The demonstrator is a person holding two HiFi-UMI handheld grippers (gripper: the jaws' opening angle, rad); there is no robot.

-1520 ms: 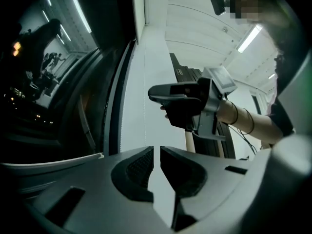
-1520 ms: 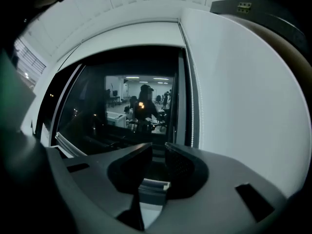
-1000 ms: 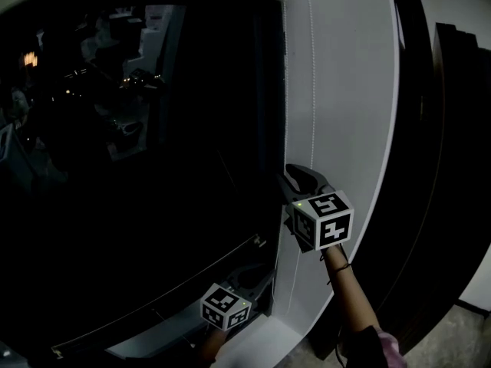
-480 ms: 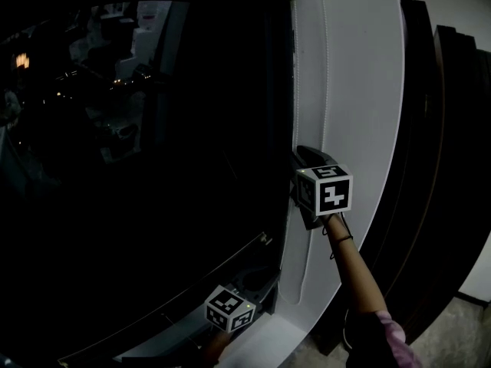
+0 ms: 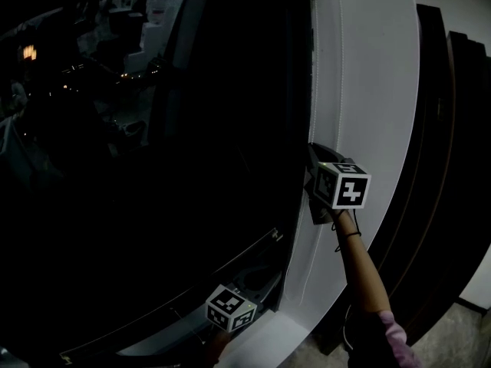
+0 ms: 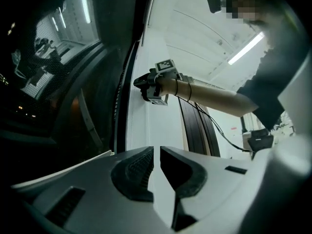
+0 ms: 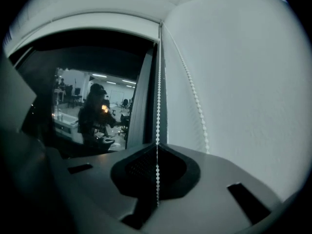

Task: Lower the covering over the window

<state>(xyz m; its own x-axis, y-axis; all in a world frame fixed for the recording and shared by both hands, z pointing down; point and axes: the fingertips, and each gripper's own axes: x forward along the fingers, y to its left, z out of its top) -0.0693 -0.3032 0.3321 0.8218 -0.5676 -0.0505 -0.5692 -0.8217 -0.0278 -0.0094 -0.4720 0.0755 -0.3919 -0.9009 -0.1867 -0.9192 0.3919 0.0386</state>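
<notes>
One wide window (image 5: 153, 167) fills the head view, its glass dark and mirroring a lit room. One white wall (image 5: 368, 90) runs up its right side. One covering (image 7: 87, 26) shows as a pale curved band drawn up along the window's top (nearly all the glass lies bare).

There are two tongs. The right tongs (image 7: 157, 152) are raised against the wall, well below that band. Their jaws are closing, with the bead chain (image 7: 158, 106) pinched between the pads. The left tongs (image 6: 157, 152) sit low by the white sill (image 5: 253, 343) at the window's lower right corner, released, with a slim gap between the jaws and only wall seen through it.

The chain hangs in two strands from the covering's right end. One drops straight into the right tongs. The other strand (image 7: 192, 91) lies on the wall just beside, clear of the pads.
</notes>
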